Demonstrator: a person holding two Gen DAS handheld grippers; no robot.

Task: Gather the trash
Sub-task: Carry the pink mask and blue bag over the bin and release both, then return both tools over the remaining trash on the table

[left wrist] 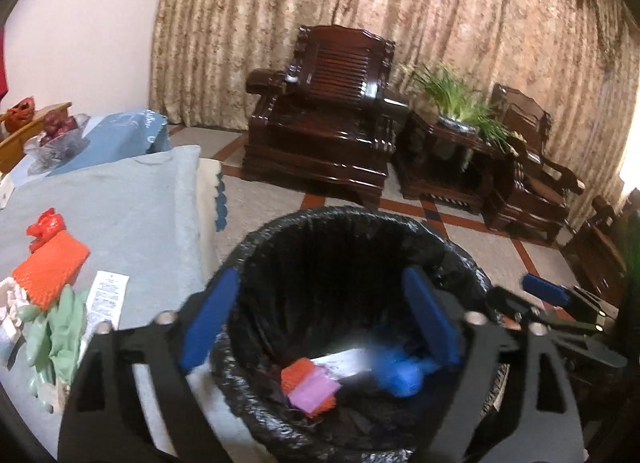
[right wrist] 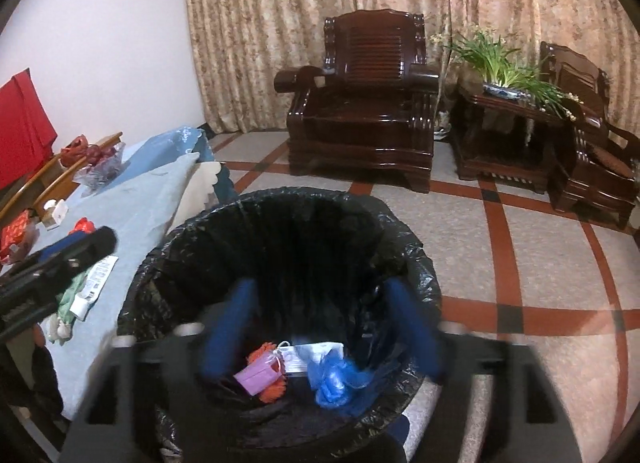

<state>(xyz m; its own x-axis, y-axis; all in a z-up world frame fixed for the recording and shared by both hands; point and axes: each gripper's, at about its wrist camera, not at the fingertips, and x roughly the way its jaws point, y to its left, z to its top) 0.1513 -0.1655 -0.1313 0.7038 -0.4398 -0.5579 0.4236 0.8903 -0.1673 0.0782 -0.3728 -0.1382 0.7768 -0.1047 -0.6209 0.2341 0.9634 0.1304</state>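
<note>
A bin with a black liner (left wrist: 360, 219) (right wrist: 304, 195) stands on the floor beside the table. At its bottom lie a blue plastic bag (left wrist: 400, 377) (right wrist: 336, 379), a white mask or paper (left wrist: 348, 361) (right wrist: 314, 353) and a pink piece on orange mesh (left wrist: 310, 389) (right wrist: 260, 377). Both grippers hang over the bin's mouth. My left gripper (left wrist: 320, 315) and my right gripper (right wrist: 320, 327) stand open, with nothing between their blue pads. On the table's blue cloth remain orange mesh (left wrist: 52, 267), a red plastic scrap (left wrist: 46, 225), a green bag (left wrist: 56, 339) and a white slip (left wrist: 106, 295) (right wrist: 100, 275).
The cloth-covered table (left wrist: 132, 199) (right wrist: 152, 191) lies left of the bin, with a glass fruit bowl (left wrist: 56, 139) at its far end. Across the tiled floor (right wrist: 520, 255) stand dark wooden armchairs (left wrist: 324, 111) (right wrist: 368, 103) and a side table with a plant (right wrist: 504, 67).
</note>
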